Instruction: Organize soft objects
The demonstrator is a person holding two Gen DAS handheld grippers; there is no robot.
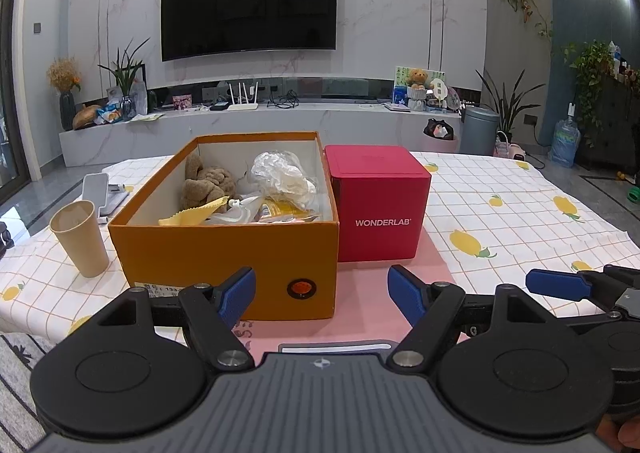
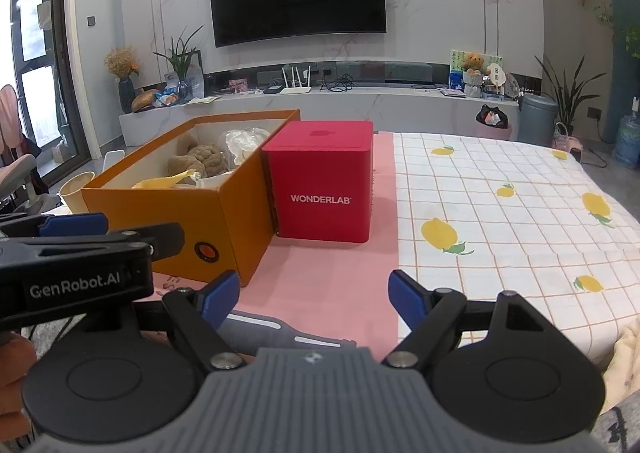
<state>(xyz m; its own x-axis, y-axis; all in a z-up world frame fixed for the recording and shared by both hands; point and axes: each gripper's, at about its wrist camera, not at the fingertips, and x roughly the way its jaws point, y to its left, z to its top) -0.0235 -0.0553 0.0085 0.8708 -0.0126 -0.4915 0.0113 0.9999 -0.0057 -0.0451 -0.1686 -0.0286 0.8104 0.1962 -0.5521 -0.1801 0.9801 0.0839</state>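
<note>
Progress: I judge the sorting nearly done; the soft things I can see all lie in the orange box (image 1: 224, 253), and no loose soft item shows on the lemon-print tablecloth (image 1: 520, 221).
Left to do: a flat grey strap-like piece (image 2: 288, 329) lies on the pink mat (image 2: 320, 273) just in front of my grippers; I cannot tell whether it counts as a soft object.
Orange box contents: a brown plush toy (image 1: 208, 181) at the back left, a crumpled clear plastic bag (image 1: 280, 177) at the back right, a yellow cloth (image 1: 196, 213) across the front, plus small packets I cannot identify.
Red WONDERLAB box (image 1: 378, 205): lid on, touching the orange box's right side; contents hidden.
Paper cup (image 1: 80, 237): stands left of the orange box; its inside is not visible.
Left gripper (image 1: 321, 299): fingers spread apart, holding nothing, aimed at the orange box's front.
Right gripper (image 2: 314, 299): fingers spread apart, empty, over the pink mat.
</note>
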